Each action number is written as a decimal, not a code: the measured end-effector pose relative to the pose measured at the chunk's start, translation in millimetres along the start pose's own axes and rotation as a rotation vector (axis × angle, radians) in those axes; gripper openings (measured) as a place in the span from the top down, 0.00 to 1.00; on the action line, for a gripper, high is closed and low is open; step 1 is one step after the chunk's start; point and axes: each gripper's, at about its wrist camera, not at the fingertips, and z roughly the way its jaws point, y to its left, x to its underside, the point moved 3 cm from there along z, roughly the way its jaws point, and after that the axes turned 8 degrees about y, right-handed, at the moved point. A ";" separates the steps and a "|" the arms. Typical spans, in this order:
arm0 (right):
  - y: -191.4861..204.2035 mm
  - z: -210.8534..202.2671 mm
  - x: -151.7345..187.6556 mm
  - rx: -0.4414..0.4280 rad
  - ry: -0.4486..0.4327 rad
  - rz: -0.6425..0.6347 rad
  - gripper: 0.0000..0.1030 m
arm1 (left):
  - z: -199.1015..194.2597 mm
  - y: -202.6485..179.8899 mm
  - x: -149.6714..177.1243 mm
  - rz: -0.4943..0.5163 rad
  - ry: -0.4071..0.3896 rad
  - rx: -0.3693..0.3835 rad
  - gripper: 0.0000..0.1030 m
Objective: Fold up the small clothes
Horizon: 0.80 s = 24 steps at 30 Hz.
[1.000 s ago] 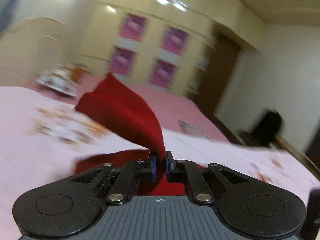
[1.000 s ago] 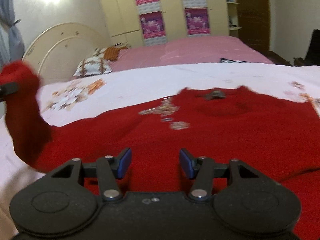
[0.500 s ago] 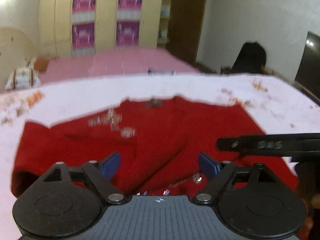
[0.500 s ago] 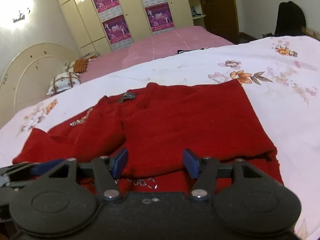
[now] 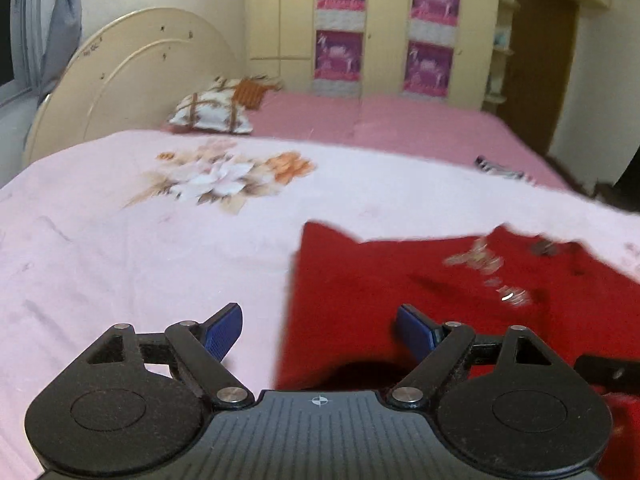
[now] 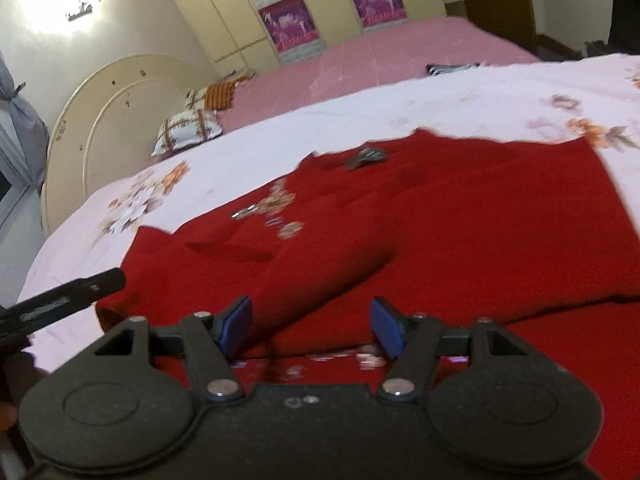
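A red knit sweater (image 6: 460, 216) with silver sequin trim (image 6: 276, 212) lies on the white floral bedspread (image 5: 140, 240), both sleeves folded in over its body. It also shows in the left wrist view (image 5: 400, 280). My left gripper (image 5: 319, 328) is open and empty, low over the sweater's left edge. My right gripper (image 6: 310, 326) is open and empty, just above the sweater's near hem. The left gripper's side shows as a black bar in the right wrist view (image 6: 60, 300).
A pink bed (image 5: 380, 124) lies beyond, with a patterned pillow (image 5: 212, 112) and a cream headboard (image 5: 120, 68). Wardrobes with purple posters (image 5: 384, 28) stand at the back. A small dark object (image 6: 452, 68) lies on the pink bed.
My left gripper let go of the red sleeve it held up, opened, and swung left to the sweater's left edge. The sleeve now lies folded across the body. My right gripper stayed open.
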 end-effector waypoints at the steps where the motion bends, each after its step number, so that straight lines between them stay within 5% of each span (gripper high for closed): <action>1: 6.0 4.9 -0.7 0.006 0.006 -0.003 0.27 | 7.2 -3.1 4.0 0.014 0.021 0.001 0.19; 5: 31.2 27.0 1.4 0.132 0.038 -0.089 0.28 | 15.2 -12.1 31.3 0.073 0.079 0.030 0.19; 7: 35.3 30.1 5.6 0.196 0.019 -0.124 0.49 | 16.6 -8.5 34.3 0.059 0.072 0.035 0.19; 8: 34.1 29.2 5.6 0.197 0.009 -0.130 0.76 | 16.7 -6.1 33.2 0.047 0.080 0.045 0.19; 9: 29.5 26.9 4.4 0.174 0.008 -0.113 0.89 | 17.3 -4.5 32.6 0.037 0.087 0.053 0.19; 13: 12.8 -14.2 -2.6 0.075 -0.142 -0.080 0.90 | 8.1 -11.5 36.1 0.037 0.086 0.093 0.19; 15: 7.9 -37.3 -0.6 0.115 -0.242 -0.161 0.89 | 7.3 -20.7 37.6 0.055 0.085 0.112 0.19; 20: -71.1 -23.7 2.4 0.149 -0.083 0.047 0.71 | 3.9 -31.1 44.6 0.074 0.075 0.101 0.19; 24: -100.0 -41.8 4.2 0.073 -0.109 0.181 0.45 | 1.7 -31.6 43.7 0.078 0.074 0.095 0.19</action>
